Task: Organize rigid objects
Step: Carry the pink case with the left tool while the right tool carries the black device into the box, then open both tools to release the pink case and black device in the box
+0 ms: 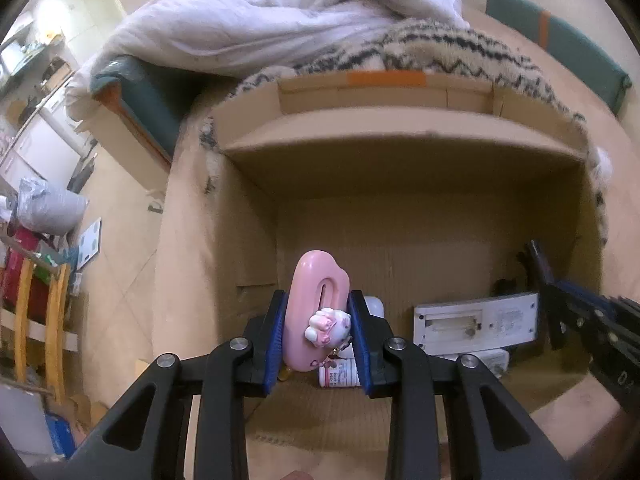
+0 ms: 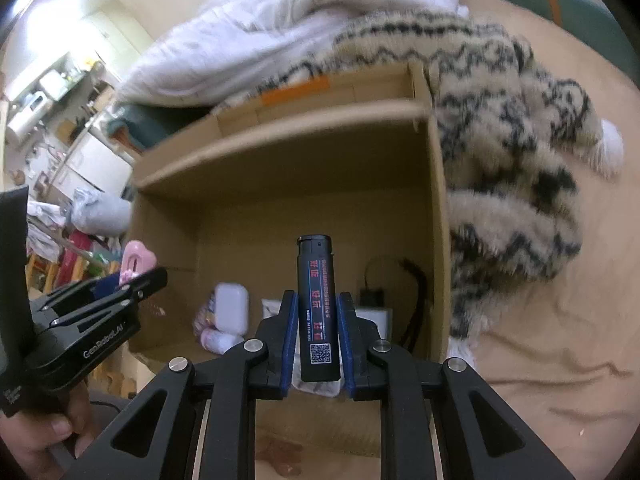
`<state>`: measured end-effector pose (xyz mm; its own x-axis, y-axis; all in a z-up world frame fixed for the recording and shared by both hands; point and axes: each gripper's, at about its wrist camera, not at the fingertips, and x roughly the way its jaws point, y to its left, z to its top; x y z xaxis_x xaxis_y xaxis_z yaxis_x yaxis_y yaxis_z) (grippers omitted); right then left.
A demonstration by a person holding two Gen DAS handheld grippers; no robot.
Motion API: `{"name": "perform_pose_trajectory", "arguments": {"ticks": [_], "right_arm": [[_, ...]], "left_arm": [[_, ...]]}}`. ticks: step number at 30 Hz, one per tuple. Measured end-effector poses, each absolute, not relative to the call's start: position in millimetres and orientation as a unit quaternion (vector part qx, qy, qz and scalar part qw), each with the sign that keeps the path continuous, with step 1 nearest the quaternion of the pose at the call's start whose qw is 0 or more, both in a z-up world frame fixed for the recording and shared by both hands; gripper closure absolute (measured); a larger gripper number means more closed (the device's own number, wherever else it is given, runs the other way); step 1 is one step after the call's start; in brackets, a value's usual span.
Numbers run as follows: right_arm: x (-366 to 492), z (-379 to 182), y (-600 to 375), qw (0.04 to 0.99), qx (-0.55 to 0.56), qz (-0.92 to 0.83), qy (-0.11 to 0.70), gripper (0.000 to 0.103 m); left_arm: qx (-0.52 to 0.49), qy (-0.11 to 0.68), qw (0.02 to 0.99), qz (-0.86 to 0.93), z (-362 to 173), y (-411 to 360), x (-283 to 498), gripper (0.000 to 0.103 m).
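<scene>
White duvet (image 1: 256,20) & zigzag fleece blanket (image 2: 512,128) behind.

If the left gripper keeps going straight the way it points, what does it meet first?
Probably the small white bottle with pink print on the open cardboard box floor, just beyond the pink cloud-shaped plastic holder the left gripper clamps; depth is uncertain.

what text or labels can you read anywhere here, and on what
"GenRobot.AI": on the black body of the left gripper.
Black lighter in the right gripper: red characters and a QR code, too small to read.
White device and small bottle labels: too blurred.
</scene>
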<state>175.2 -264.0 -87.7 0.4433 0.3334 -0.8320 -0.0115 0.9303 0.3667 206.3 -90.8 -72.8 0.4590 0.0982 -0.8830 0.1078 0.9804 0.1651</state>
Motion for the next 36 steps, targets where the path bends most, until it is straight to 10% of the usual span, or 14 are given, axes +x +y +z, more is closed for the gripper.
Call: {"name": "perform_pose_trajectory", "arguments": {"ticks": [19, 23, 28, 36], "right_arm": [[181.6, -95.5, -265.8, 0.816, 0.199, 0.119, 0.529, 0.082], [181.4, -89.2, -266.2, 0.821, 0.207, 0.126, 0.517, 0.081], [178.0, -78.1, -272.9, 0.827, 0.24, 0.142, 0.489, 0.005], [176.2, -69.3, -269.5, 0.833, 0.235, 0.154, 0.477, 0.0]], "left_arm": [[0.126, 0.551, 0.825, -0.002, -111.9, -100.4, 210.3, 0.074], [0.126, 0.55, 0.825, 0.01, -110.5, -100.2, 208.5, 0.034], [0.131, 0.546, 0.827, 0.019, -102.6, -100.9, 207.6, 0.026], [0.119, 0.537, 0.834, 0.028, -84.6, -90.4, 199.5, 0.024]]}}
